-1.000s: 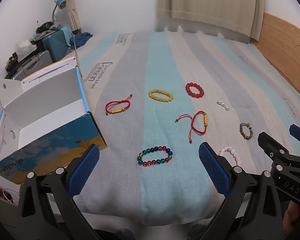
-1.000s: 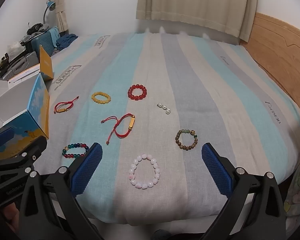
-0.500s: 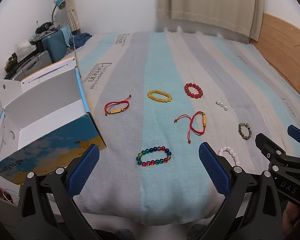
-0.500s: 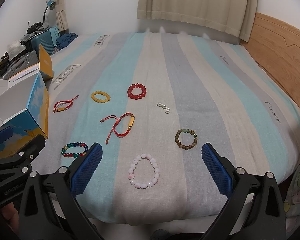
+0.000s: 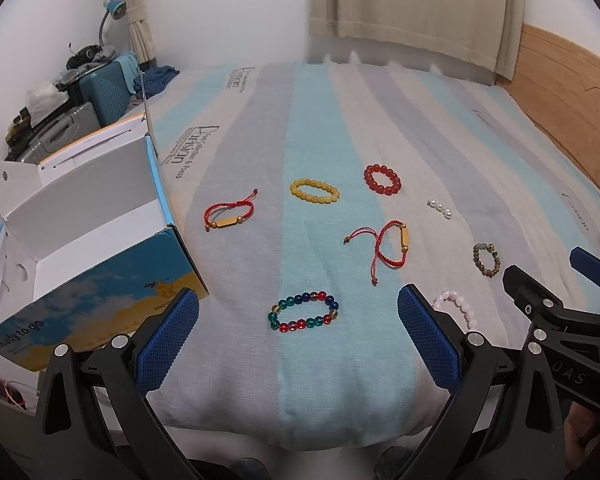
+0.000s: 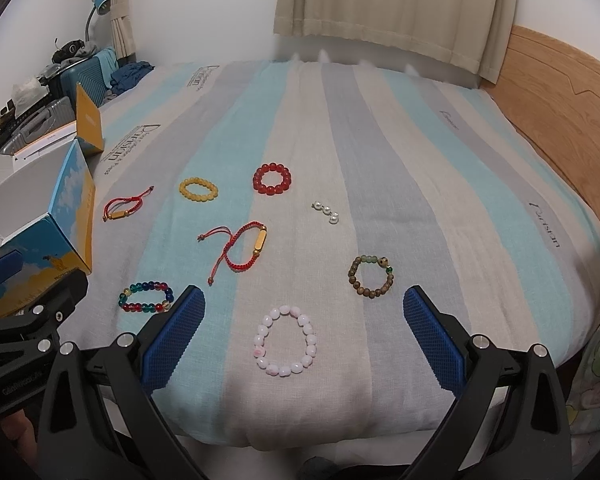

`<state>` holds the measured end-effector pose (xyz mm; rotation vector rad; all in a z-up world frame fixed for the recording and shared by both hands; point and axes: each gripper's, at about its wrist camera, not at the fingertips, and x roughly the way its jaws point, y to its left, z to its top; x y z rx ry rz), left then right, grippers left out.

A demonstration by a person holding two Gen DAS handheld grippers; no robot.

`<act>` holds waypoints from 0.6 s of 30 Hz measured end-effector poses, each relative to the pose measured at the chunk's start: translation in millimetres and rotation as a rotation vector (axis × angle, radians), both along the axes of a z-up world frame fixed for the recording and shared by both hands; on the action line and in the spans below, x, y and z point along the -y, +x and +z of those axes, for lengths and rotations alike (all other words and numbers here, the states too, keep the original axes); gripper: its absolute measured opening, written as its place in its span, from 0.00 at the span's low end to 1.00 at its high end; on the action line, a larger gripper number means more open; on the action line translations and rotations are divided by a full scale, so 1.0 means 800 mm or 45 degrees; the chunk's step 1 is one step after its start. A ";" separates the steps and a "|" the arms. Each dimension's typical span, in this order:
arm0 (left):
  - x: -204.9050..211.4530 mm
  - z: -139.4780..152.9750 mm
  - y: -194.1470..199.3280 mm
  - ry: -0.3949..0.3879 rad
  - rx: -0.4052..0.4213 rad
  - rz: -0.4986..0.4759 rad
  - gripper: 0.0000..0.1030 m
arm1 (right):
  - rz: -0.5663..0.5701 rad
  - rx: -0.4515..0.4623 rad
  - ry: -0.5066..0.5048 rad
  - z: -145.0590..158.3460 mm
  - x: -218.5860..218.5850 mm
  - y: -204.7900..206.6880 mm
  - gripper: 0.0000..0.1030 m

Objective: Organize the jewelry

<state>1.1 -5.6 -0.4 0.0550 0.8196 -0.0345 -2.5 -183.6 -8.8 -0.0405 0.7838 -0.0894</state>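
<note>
Several bracelets lie on the striped bed. In the left wrist view, a multicolour bead bracelet lies just ahead of my open, empty left gripper. Farther off lie a red cord bracelet, another red cord bracelet, a yellow bead bracelet, a red bead bracelet and pearls. In the right wrist view, a pink bead bracelet lies between the fingers of my open, empty right gripper. A brown bead bracelet lies to its right. An open white-lined box stands at the left.
The bed's front edge drops off just below both grippers. Suitcases and clutter stand beyond the box at the far left. A wooden headboard runs along the right side. Curtains hang at the back.
Both grippers have risen or drawn back slightly, so the bracelets sit a touch lower in view. Nothing was picked up and the jaws stay open.
</note>
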 end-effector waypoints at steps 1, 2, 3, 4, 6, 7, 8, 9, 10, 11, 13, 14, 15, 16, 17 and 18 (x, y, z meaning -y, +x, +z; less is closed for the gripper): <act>-0.001 0.000 -0.001 -0.014 0.009 0.000 0.94 | -0.001 0.000 -0.001 0.000 0.000 0.000 0.93; -0.001 0.001 -0.001 -0.025 0.018 0.001 0.94 | 0.001 -0.001 0.002 0.000 0.000 0.001 0.93; -0.001 0.001 -0.002 -0.030 0.018 0.001 0.94 | 0.002 -0.001 0.002 -0.001 0.000 0.001 0.93; -0.001 0.001 -0.002 -0.029 0.012 0.000 0.94 | 0.001 -0.002 -0.001 -0.001 0.000 0.001 0.93; -0.002 0.001 -0.002 -0.036 0.014 0.000 0.94 | 0.002 -0.002 0.001 -0.001 0.000 0.001 0.93; -0.002 0.001 -0.002 -0.048 0.012 -0.001 0.94 | 0.002 -0.002 0.001 -0.001 0.001 0.000 0.93; -0.002 0.001 -0.002 -0.045 0.013 -0.003 0.94 | 0.001 -0.001 0.001 -0.001 0.001 0.001 0.93; -0.002 0.001 -0.002 -0.045 0.013 -0.004 0.94 | 0.001 -0.002 0.001 -0.001 0.000 0.001 0.93; -0.001 0.001 -0.001 -0.030 0.005 -0.005 0.94 | 0.001 -0.001 0.001 -0.001 0.000 0.001 0.93; -0.002 0.000 -0.001 -0.026 0.000 -0.006 0.94 | 0.001 -0.001 0.000 -0.001 0.000 0.001 0.93; -0.001 0.000 -0.001 -0.012 0.001 -0.006 0.94 | 0.001 -0.002 0.000 -0.001 0.001 0.001 0.93; -0.001 0.000 -0.001 -0.021 0.005 -0.005 0.94 | 0.001 -0.001 0.001 -0.001 0.001 0.001 0.93; -0.002 0.000 -0.001 -0.026 0.012 -0.005 0.94 | 0.001 -0.002 0.000 -0.001 0.001 0.001 0.93; -0.001 0.000 -0.001 -0.023 0.018 -0.005 0.94 | 0.002 -0.002 0.001 -0.001 0.001 0.001 0.93; -0.001 0.000 -0.002 -0.016 0.025 -0.006 0.94 | 0.002 -0.002 0.001 -0.001 0.001 0.001 0.93; -0.001 0.000 -0.002 -0.008 0.021 -0.006 0.94 | 0.002 -0.002 0.001 -0.001 0.001 0.001 0.93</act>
